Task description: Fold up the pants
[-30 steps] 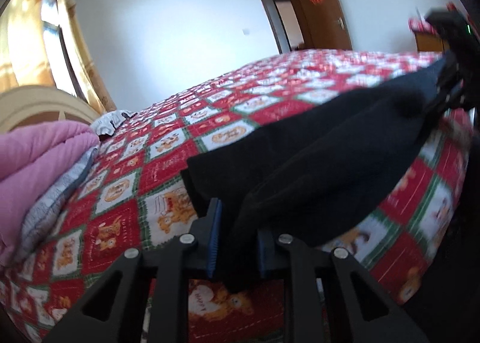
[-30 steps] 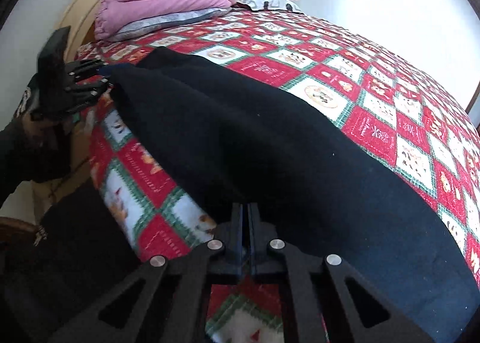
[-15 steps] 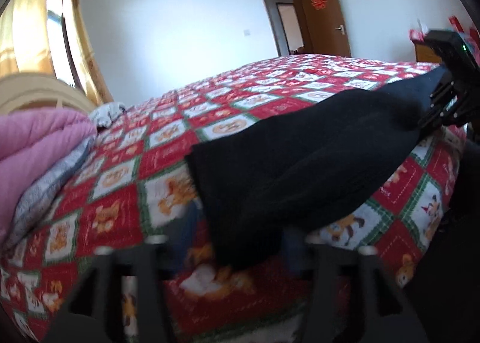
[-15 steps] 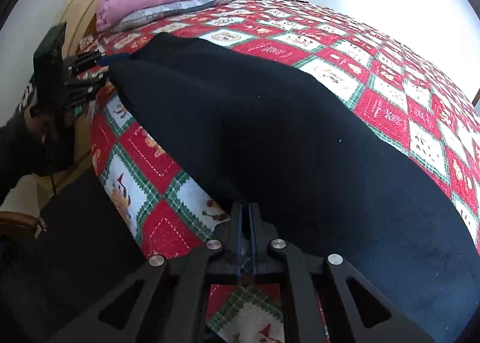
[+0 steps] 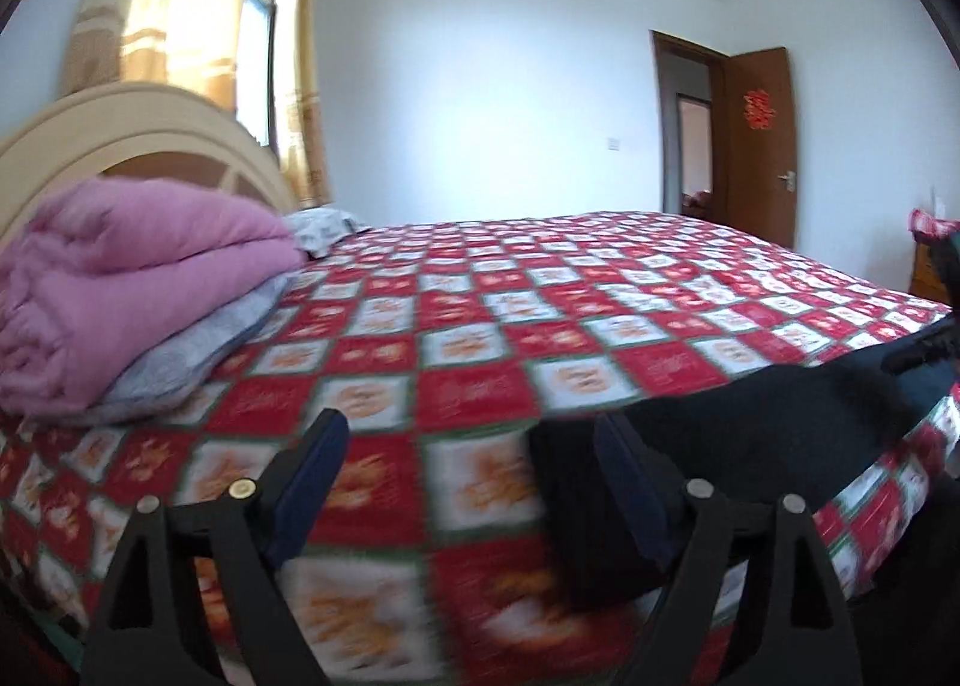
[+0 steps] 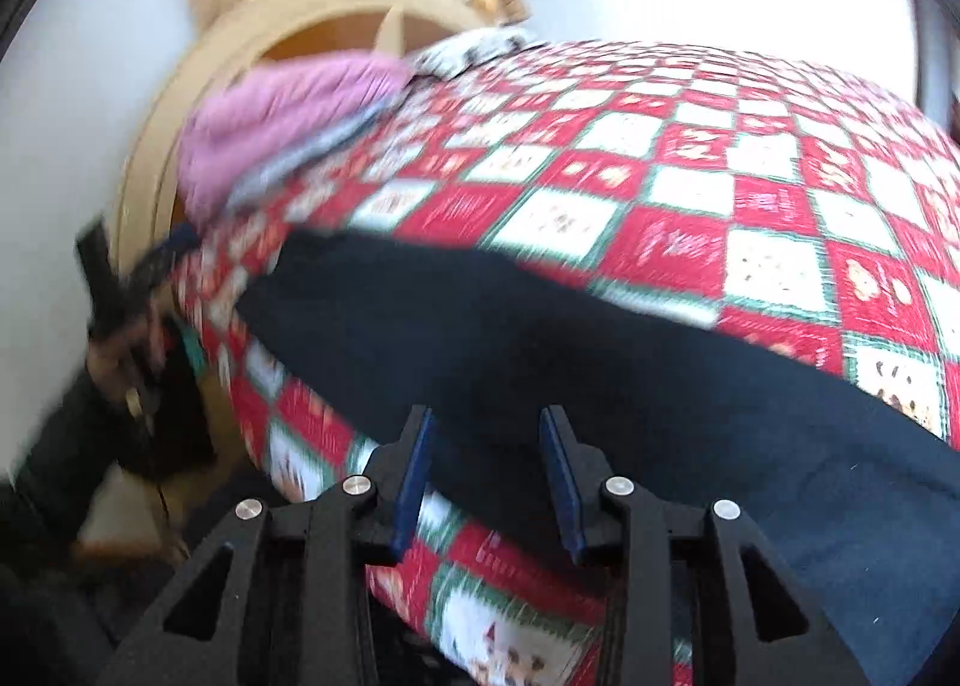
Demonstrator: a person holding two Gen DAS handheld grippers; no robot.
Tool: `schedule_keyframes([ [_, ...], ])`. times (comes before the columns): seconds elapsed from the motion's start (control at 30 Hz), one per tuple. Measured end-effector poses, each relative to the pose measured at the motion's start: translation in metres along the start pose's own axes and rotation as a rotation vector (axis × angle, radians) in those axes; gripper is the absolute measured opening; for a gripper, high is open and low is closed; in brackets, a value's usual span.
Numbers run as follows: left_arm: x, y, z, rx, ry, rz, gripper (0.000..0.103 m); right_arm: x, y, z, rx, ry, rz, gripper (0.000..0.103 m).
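The black pants (image 6: 600,362) lie flat along the near edge of the bed, on the red, white and green patchwork quilt (image 6: 690,170). In the left wrist view the pants (image 5: 750,422) lie at the lower right. My left gripper (image 5: 474,476) is open and empty, just left of the pants' end. My right gripper (image 6: 486,446) is open, jaws apart over the pants' near edge, holding nothing. The left gripper also shows blurred in the right wrist view (image 6: 114,290), at the far left off the bed's corner.
A folded pink blanket (image 5: 126,278) on a grey pillow (image 5: 192,356) sits by the cream headboard (image 5: 138,128). A window with yellow curtains (image 5: 198,14) is behind. An open brown door (image 5: 756,128) stands at the far right. The bed edge drops off near me.
Both grippers have opened and let go of the pants, which now lie on the quilt. The left gripper has swung left, away from the pants' end.
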State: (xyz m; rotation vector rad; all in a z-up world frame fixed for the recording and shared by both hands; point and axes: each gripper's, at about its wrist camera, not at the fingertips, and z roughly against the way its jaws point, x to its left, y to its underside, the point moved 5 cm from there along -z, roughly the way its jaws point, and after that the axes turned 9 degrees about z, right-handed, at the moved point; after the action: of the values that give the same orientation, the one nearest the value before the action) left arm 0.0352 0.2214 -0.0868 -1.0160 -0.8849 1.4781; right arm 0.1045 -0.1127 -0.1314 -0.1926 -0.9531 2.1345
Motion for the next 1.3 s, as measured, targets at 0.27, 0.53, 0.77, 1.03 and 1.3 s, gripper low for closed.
schedule_keyframes([
  [0.27,-0.150,0.028,-0.071,0.167,0.180,-0.133,0.087,-0.047,-0.051,-0.046,0.032,-0.194,-0.295,0.038],
  [0.53,-0.178,0.070,-0.099,0.368,0.214,-0.090,0.087,-0.071,-0.070,-0.111,0.206,-0.299,-0.421,0.038],
  [0.77,-0.180,0.075,-0.089,0.323,0.232,-0.114,0.093,-0.065,-0.057,-0.136,0.378,-0.525,-0.465,0.038],
  [1.03,-0.182,0.077,-0.093,0.297,0.241,-0.121,0.095,-0.058,-0.054,-0.158,0.437,-0.685,-0.540,0.039],
  [1.3,-0.183,0.077,-0.093,0.283,0.241,-0.127,0.096,-0.043,-0.065,-0.176,0.454,-0.746,-0.561,0.041],
])
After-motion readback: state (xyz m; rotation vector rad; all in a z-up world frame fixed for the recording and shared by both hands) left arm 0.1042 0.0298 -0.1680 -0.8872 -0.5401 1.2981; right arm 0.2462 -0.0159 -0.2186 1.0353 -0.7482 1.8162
